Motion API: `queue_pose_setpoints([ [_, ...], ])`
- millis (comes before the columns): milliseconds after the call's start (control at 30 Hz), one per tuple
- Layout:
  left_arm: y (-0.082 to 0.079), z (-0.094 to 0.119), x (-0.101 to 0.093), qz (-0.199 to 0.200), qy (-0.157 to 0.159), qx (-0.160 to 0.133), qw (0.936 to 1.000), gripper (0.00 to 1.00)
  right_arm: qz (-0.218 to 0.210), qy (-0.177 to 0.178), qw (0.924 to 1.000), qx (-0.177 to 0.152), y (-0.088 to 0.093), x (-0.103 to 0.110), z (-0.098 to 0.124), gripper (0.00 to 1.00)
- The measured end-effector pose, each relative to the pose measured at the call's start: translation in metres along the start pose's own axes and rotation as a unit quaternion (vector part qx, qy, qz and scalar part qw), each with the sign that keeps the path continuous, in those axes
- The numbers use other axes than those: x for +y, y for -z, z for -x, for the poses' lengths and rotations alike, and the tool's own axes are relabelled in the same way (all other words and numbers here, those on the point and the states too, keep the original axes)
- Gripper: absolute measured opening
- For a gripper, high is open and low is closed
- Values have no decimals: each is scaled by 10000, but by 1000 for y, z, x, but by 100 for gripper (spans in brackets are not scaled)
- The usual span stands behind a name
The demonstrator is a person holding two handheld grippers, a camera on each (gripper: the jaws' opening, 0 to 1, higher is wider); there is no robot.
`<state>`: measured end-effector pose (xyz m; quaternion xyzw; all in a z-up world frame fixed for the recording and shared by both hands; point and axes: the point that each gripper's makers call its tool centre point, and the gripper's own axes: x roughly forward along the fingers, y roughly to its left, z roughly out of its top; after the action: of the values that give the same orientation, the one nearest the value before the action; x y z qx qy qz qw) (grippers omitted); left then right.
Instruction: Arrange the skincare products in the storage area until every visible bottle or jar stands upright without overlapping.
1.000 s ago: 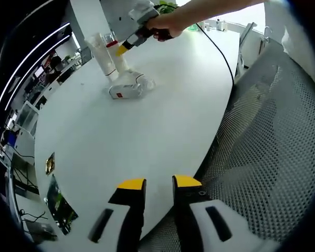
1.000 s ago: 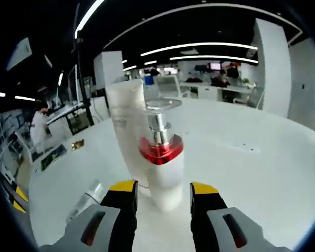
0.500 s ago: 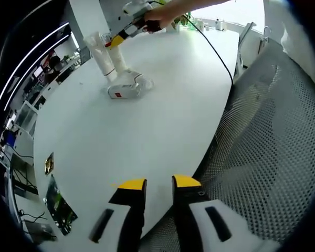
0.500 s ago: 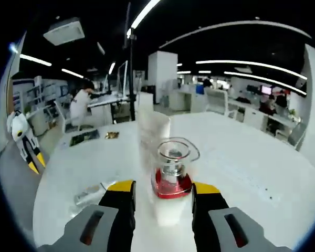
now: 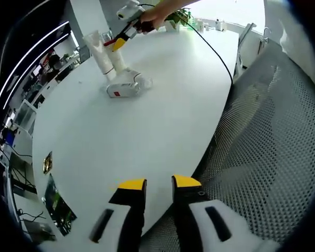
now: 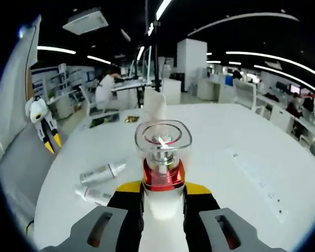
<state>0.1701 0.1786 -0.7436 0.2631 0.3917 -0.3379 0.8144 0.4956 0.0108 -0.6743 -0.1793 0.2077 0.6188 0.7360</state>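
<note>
While the right gripper (image 6: 163, 190) is clamped on the pump bottle (image 6: 162, 173) at its white body below the red collar, the main risk is a tilt: the grip sits low, so a twist on release could tip the bottle into the tall tube (image 6: 155, 106) just behind it. Two small bottles (image 6: 101, 172) lie flat on the white table (image 6: 262, 173) nearby and remain unsorted; a careless sweep could roll them. Count: one pump bottle, one upright tube, two lying bottles. In the left gripper view, the left gripper (image 5: 158, 184) idles at the table edge, well apart from the products, jaws slightly parted, grasping nothing.
</note>
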Motion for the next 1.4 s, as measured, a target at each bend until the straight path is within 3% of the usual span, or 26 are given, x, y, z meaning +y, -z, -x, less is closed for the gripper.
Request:
queue_pose_setpoints([
  [200, 0, 0, 0, 4, 19, 18, 10000, 15, 161, -360, 9992, 112, 0, 0, -1, 22],
  [333, -1, 0, -1, 12, 27, -23, 10000, 15, -104, -414, 9989, 203, 5, -2, -1, 23],
  [467, -1, 0, 0, 1, 15, -23, 10000, 15, -288, -84, 9976, 618, 26, -5, 0, 36],
  [533, -1, 0, 0, -4, 4, -27, 10000, 16, -449, 211, 9945, 926, 47, -4, 2, 39],
  [633, -2, 1, 1, -14, -21, -51, 10000, 16, -1039, 532, 9898, 817, 68, 17, 4, 42],
  [700, -3, 1, 2, -22, -48, -60, 10000, 16, -1346, 757, 9861, 611, 70, 29, 7, 43],
  [833, -5, 2, 3, -47, -90, -115, 9999, 16, -2045, 1390, 9688, 177, 72, 60, 19, 39],
  [867, -5, 2, 3, -46, -89, -116, 9999, 16, -2594, 1332, 9565, 86, 74, 79, 18, 38],
  [900, -5, 2, 3, -52, -86, -116, 9999, 16, -2716, 1271, 9540, 5, 71, 95, 16, 37],
  [967, -6, 3, 2, -71, -79, -134, 9999, 15, -2703, 1505, 9509, 119, 73, 107, 18, 38],
  [1000, -7, 3, 1, -85, -71, -152, 9998, 15, -2699, 1437, 9521, 86, 67, 119, 15, 38],
  [1033, -7, 3, 0, -94, -57, -153, 9998, 15, -2825, 1495, 9476, 38, 63, 124, 14, 38],
  [1067, -7, 3, -1, -106, -40, -152, 9998, 15, -3280, 1774, 9279, -35, 59, 126, 13, 37],
  [1100, -7, 3, -1, -120, -32, -167, 9998, 15, -3485, 1868, 9184, -102, 57, 126, 12, 34],
  [1133, -8, 3, -2, -128, -18, -191, 9997, 15, -4050, 1851, 8949, -299, 49, 136, 5, 30],
  [1167, -8, 3, -2, -124, -12, -194, 9997, 15, -4368, 1724, 8826, -212, 48, 146, -1, 28],
  [1200, -8, 3, -2, -123, -13, -189, 9997, 15, -4409, 1841, 8785, -51, 51, 152, -4, 28],
  [1233, -8, 3, -2, -125, -9, -185, 9997, 14, -4299, 2078, 8786, 79, 54, 154, -8, 29],
  [1300, -9, 4, -3, -142, -25, -226, 9996, 13, -4156, 2213, 8814, 371, 56, 159, -14, 31],
  [1333, -10, 4, -2, -161, -45, -252, 9995, 13, -4182, 2354, 8763, 416, 53, 158, -15, 31],
  [1400, -14, 6, 0, -270, -161, -358, 9989, 15, -4176, 2354, 8769, 366, 42, 155, -19, 33],
])
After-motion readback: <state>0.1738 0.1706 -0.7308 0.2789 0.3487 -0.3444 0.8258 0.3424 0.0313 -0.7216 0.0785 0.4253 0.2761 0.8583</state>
